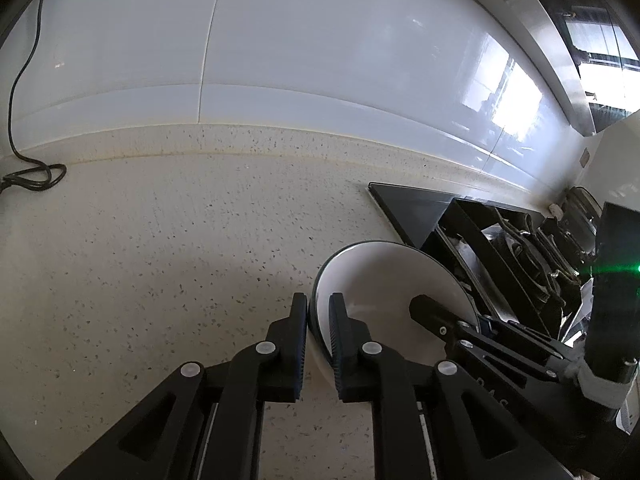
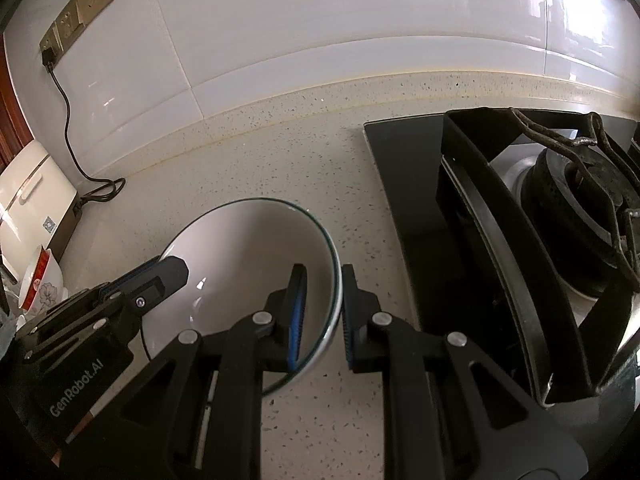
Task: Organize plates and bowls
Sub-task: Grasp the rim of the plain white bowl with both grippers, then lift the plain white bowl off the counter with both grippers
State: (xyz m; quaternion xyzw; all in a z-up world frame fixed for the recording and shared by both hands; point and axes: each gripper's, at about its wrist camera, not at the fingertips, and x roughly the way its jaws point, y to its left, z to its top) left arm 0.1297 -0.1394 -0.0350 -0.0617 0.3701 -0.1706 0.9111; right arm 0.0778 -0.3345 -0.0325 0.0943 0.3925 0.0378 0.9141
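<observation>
Both the left claw (image 1: 319, 312) and right claw (image 2: 323, 292) pinch opposite rims of the white bowl (image 2: 256, 248) (on the speckled counter (image 1: 160, 240)).

We hold our left gripper (image 1: 318, 312) low, its fingers narrowly parted, one each side of a rim. Our right gripper (image 2: 322, 284) mirrors it opposite, fingers likewise astride the far rim.

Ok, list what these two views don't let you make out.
- Bowl underside: both views, hidden by its own wall, so whether it rests on the counter or is lifted is unclear.
- Left gripper and right gripper: fingers straddle the rim; contact cannot be confirmed.
- Stove: right view, cut off by the right edge.
- Patterned dishes: right view, cut off at the left edge.
</observation>
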